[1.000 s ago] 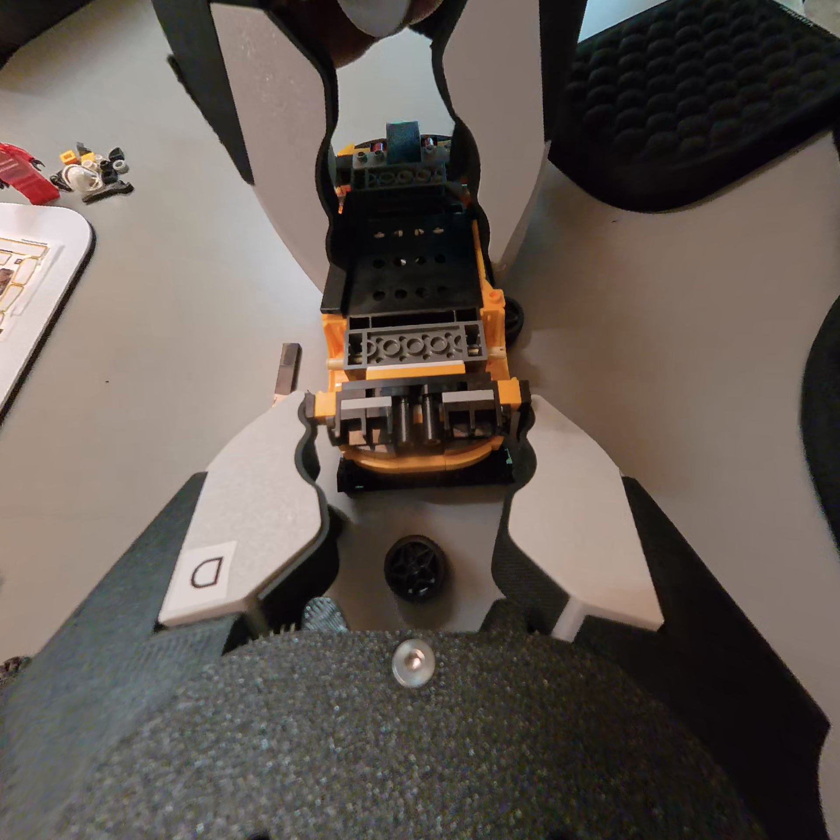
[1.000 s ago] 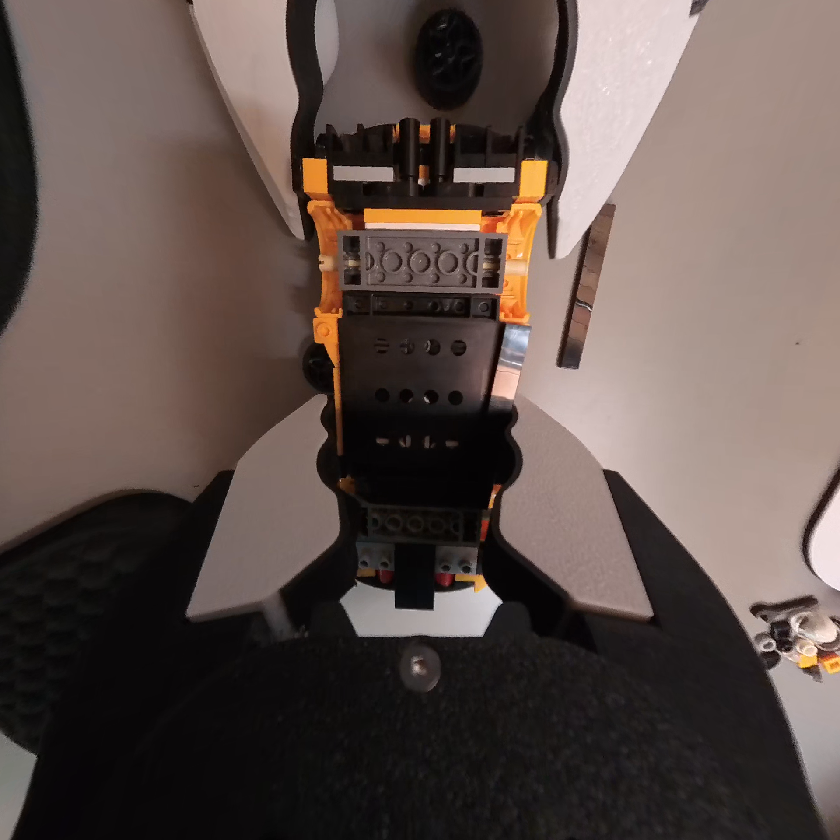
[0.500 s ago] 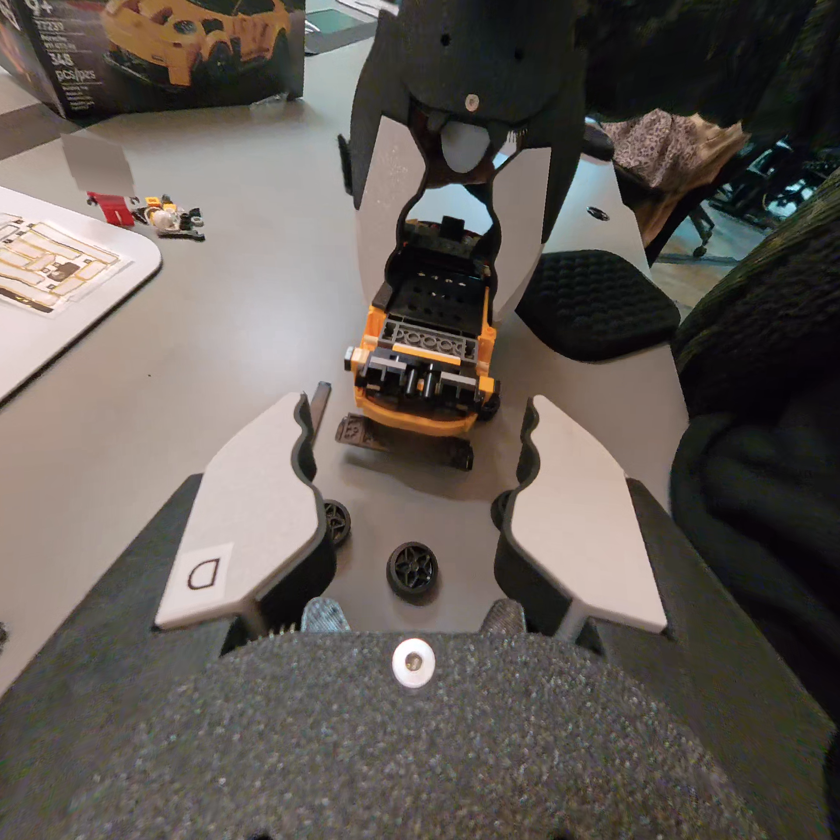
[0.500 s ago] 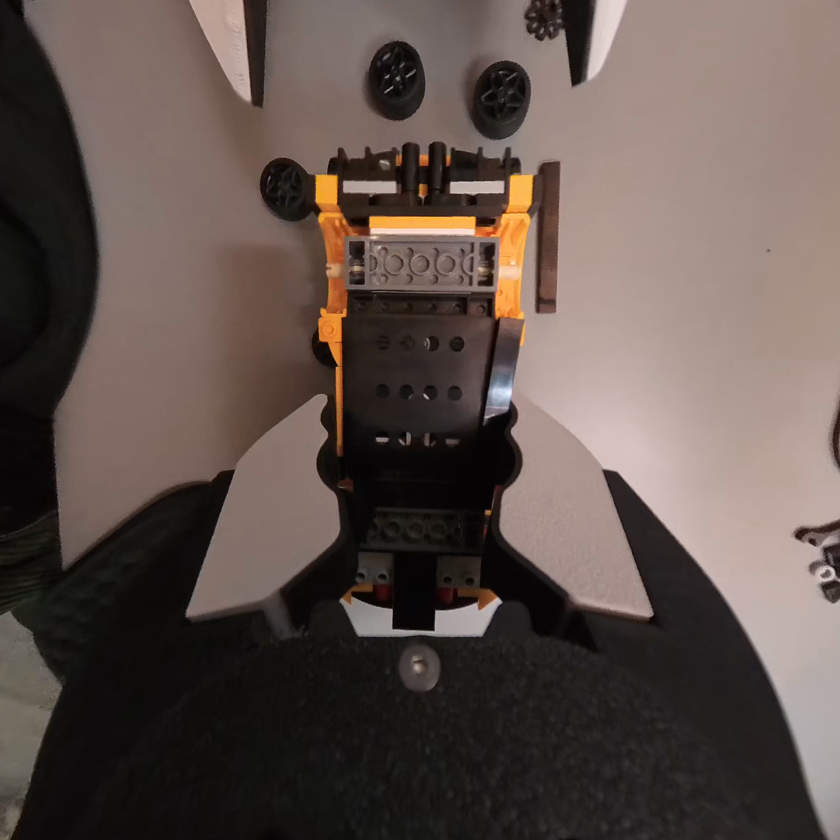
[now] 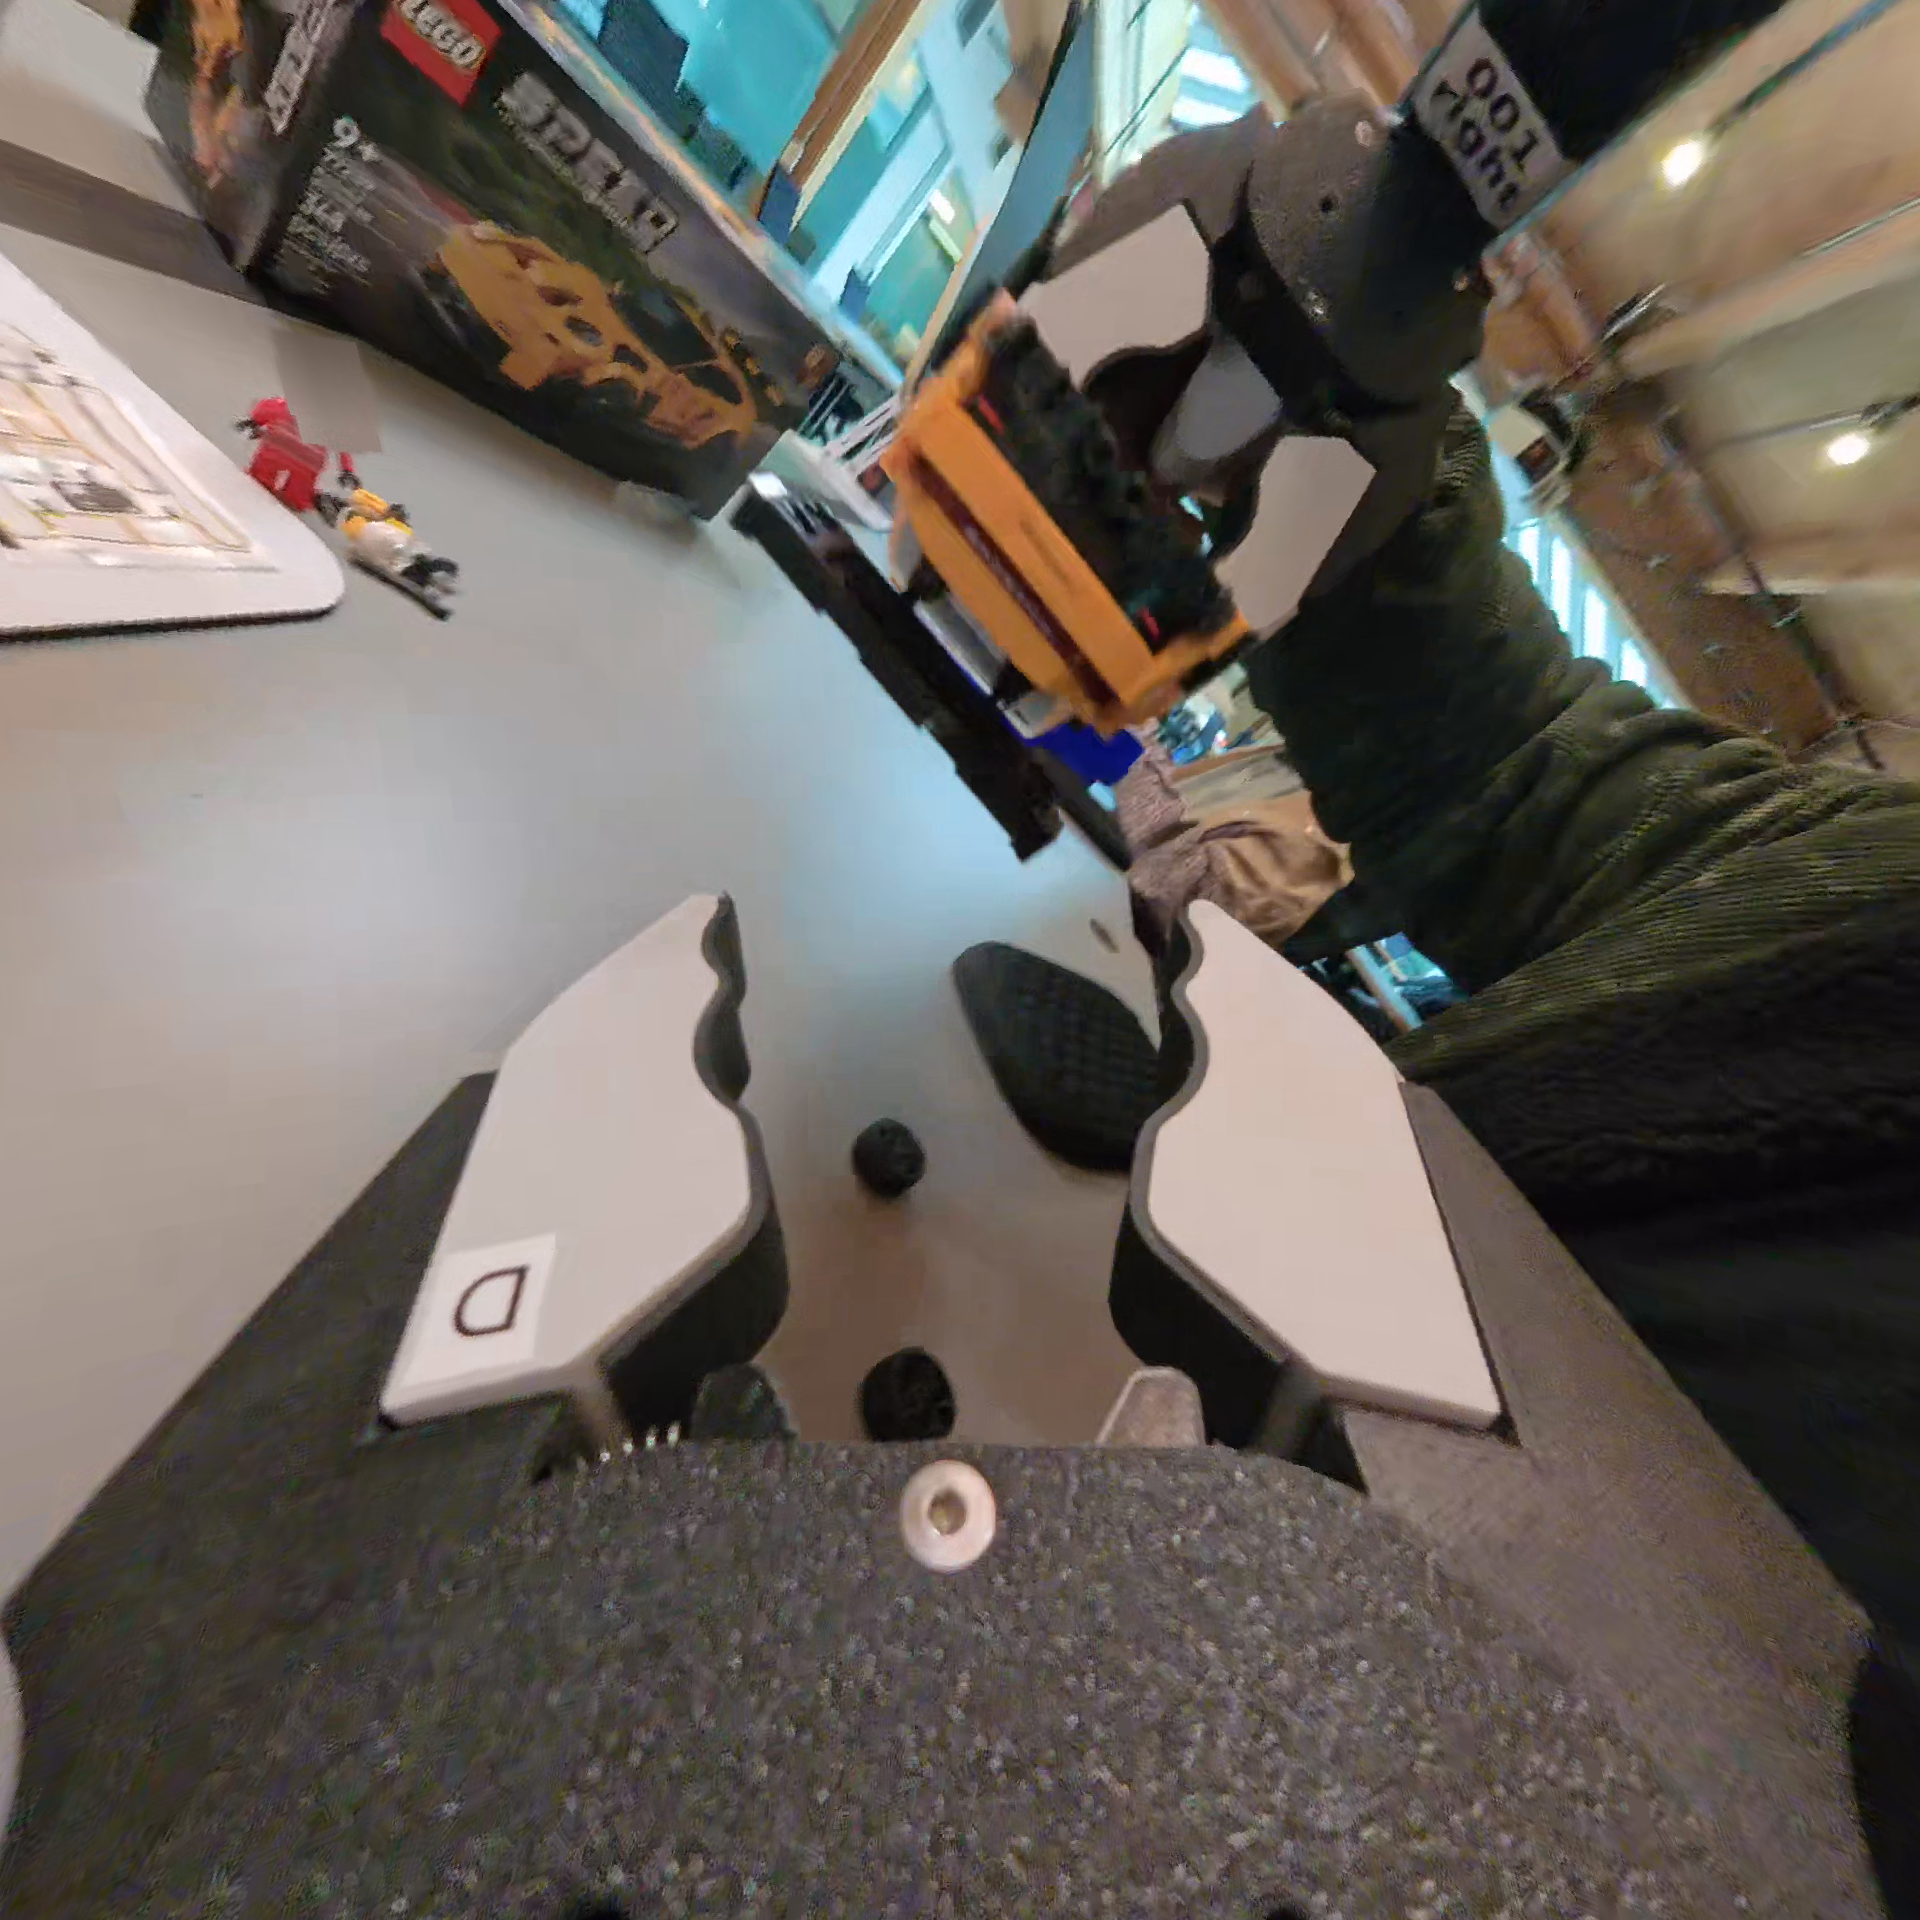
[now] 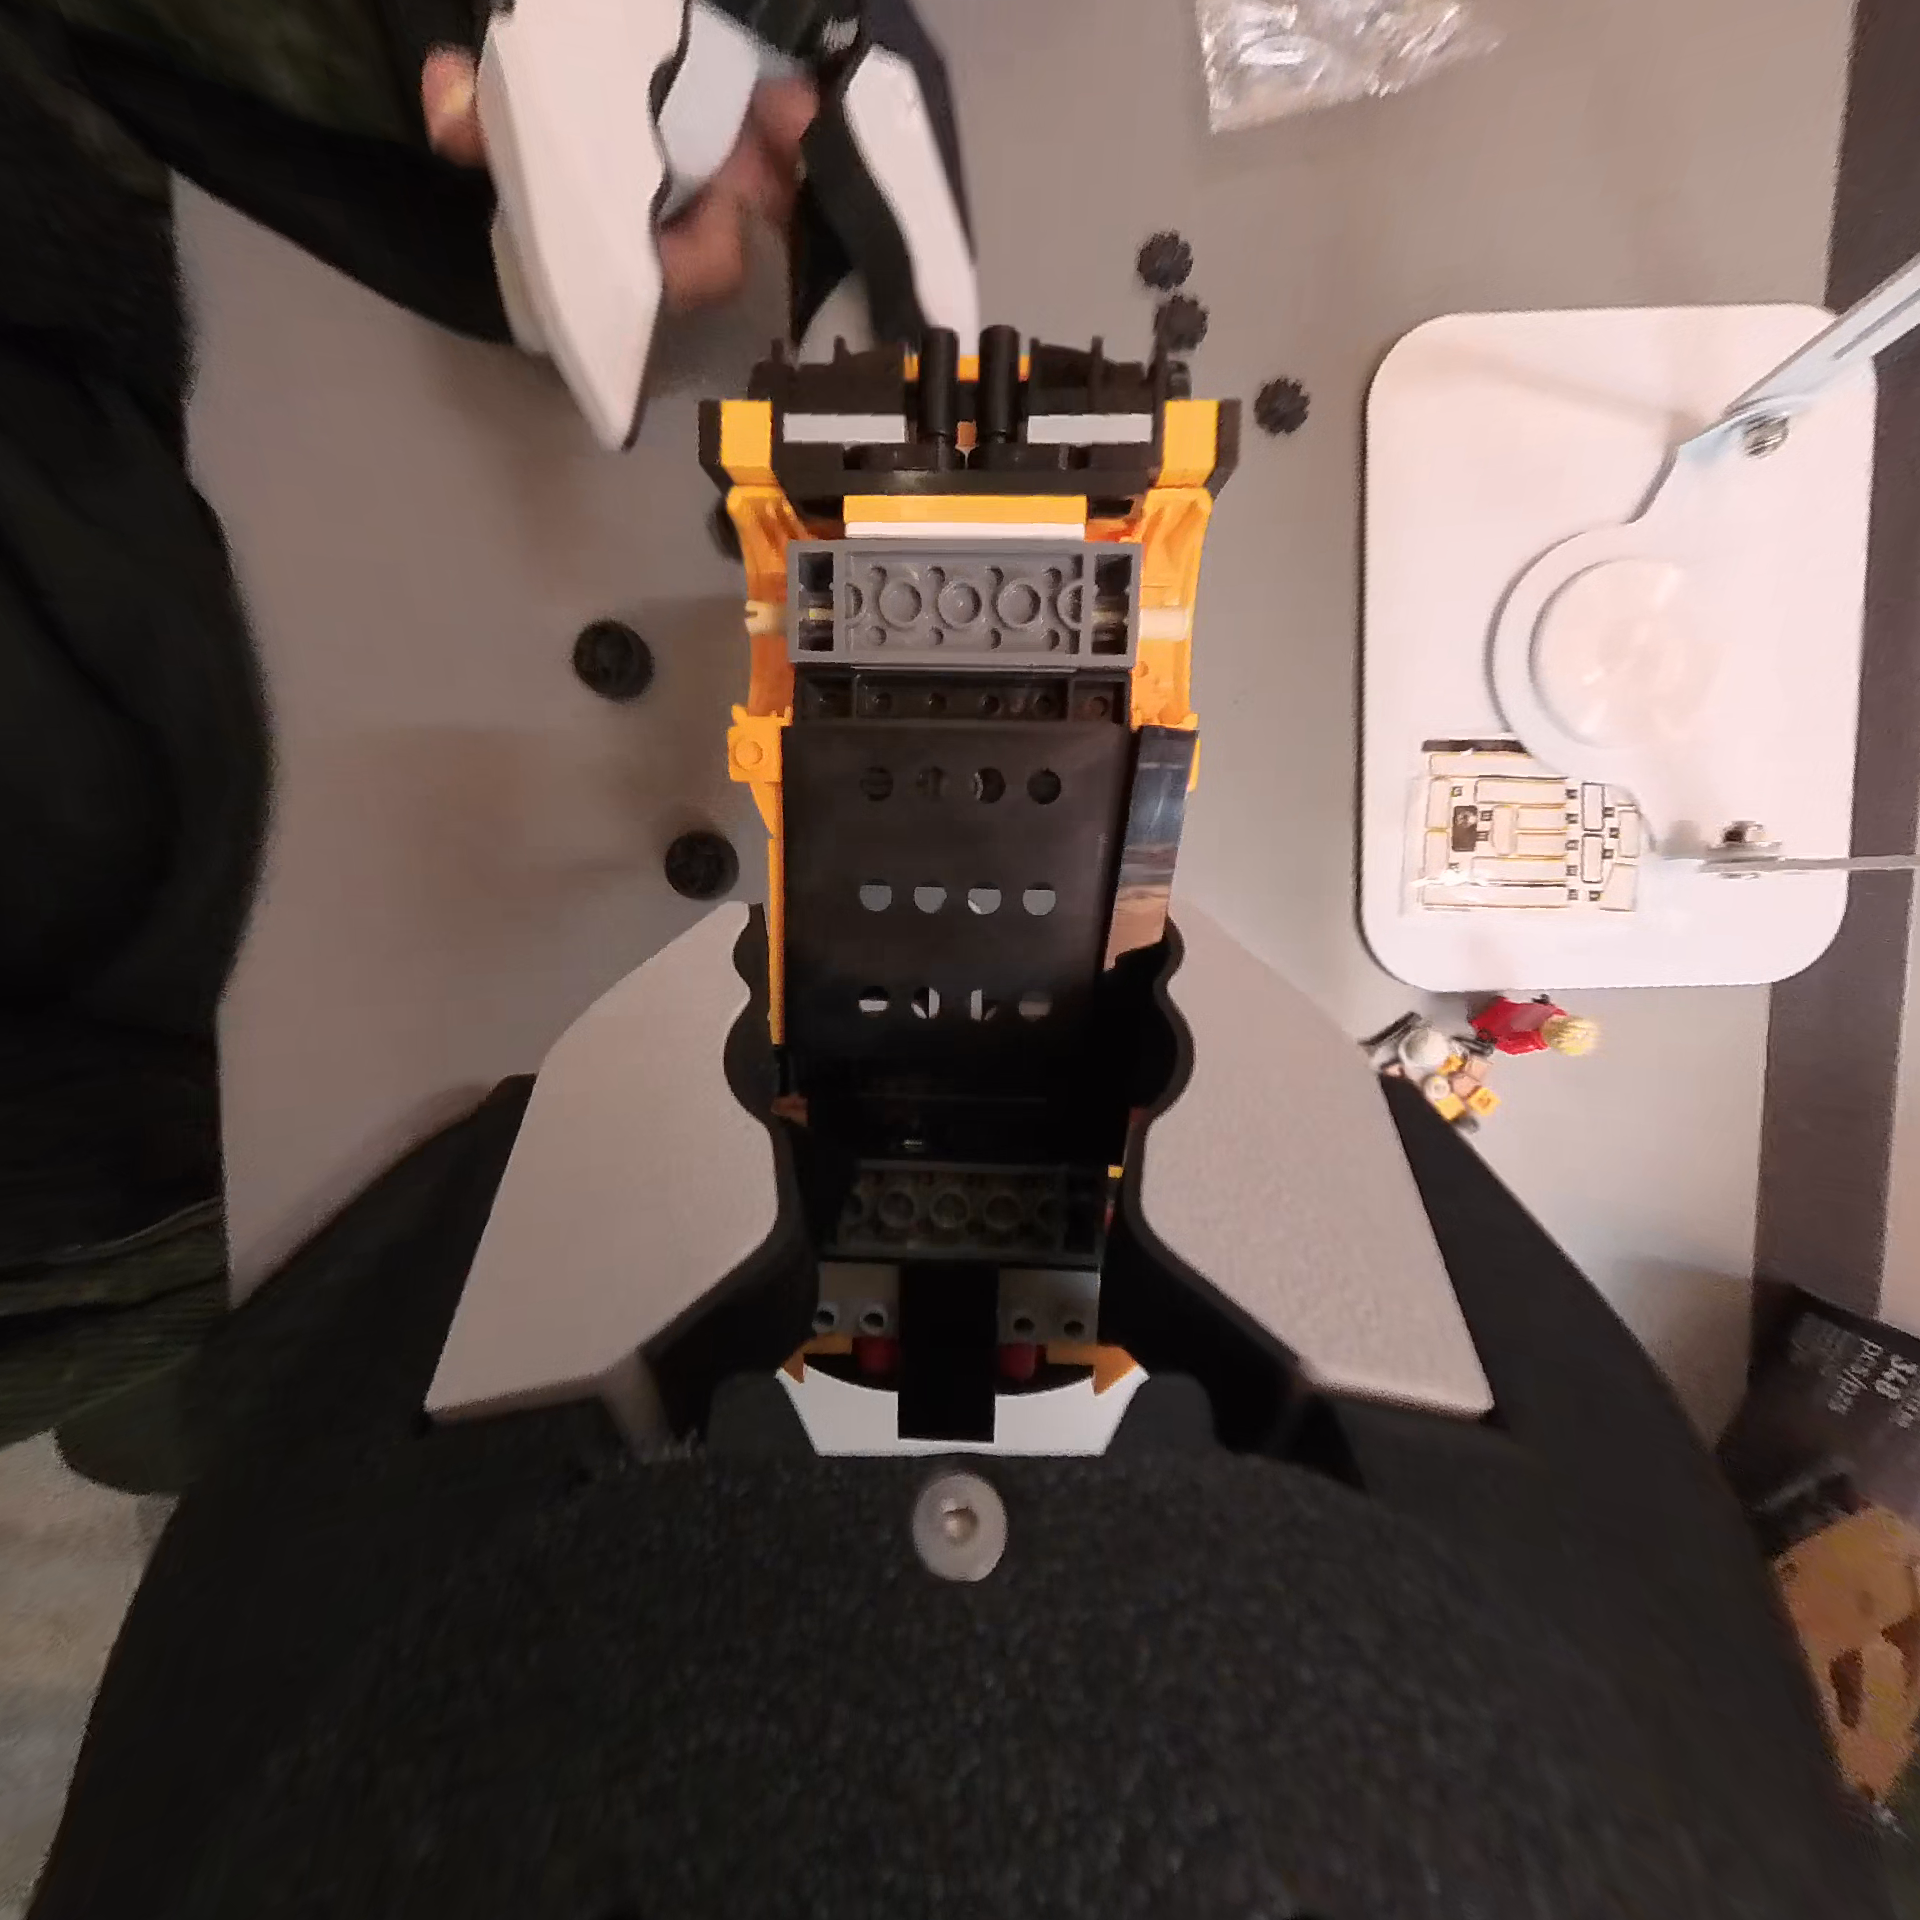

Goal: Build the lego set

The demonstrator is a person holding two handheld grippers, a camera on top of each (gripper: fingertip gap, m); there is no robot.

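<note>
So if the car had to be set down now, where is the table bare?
Widest bare patch: the grey table between the white board, the set's box and the left gripper. Crowded: loose wheels lie between that gripper's fingers, and small parts sit beside the board. The right gripper holds the car off the table.

Right gripper (image 6: pixel 961 1023) clamps the car chassis (image 6: pixel 956 727) by its sides, lifted off the table (image 6: pixel 416 790), underside facing the camera. Left gripper (image 5: pixel 951 1023) spread, nothing between the fingers, low over the table. Two wheels (image 6: pixel 613 657) lie left of chassis, white board (image 6: pixel 1600 644) right, minifigure parts (image 6: pixel 1455 1049) just near of the board, box (image 5: pixel 499 260) far left
</note>
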